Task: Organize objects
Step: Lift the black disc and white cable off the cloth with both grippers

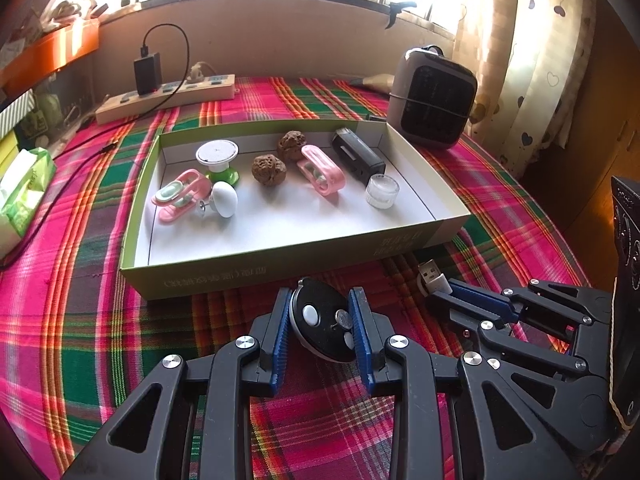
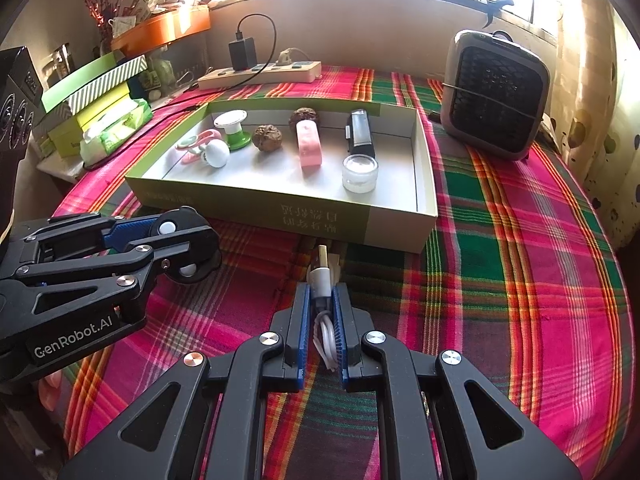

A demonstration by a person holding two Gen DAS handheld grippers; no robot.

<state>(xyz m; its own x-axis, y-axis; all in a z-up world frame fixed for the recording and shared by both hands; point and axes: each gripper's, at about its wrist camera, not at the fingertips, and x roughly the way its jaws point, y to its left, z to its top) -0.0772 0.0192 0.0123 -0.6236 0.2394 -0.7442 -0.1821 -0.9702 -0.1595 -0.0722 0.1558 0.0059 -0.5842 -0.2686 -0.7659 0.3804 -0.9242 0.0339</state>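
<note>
Just near of the green box [image 1: 280, 268], left gripper [image 1: 322, 320] clamps the black oval remote [image 1: 320, 322]; right gripper [image 2: 320, 312] pinches the white USB cable [image 2: 322, 280], plug pointing at the box wall. Both equally close.

Black oval disc [image 1: 323, 326] and white USB cable [image 2: 323, 280] before box [image 1: 280, 268].

Woven plaid cloth in pink, green and orange [image 1: 100, 320] over the surface: matt, ribbed weave. Shallow green-and-white cardboard box [image 1: 280, 264]: matt paper. Two brown walnuts [image 1: 269, 171]: rough, wrinkled shell. Small clear jar [image 2: 360, 173]: glossy. Pink plastic clips [image 1: 322, 169]: smooth, shiny. Oval black plastic disc [image 1: 320, 320]: glossy. White charging cable [image 2: 325, 328]: smooth plastic.
</note>
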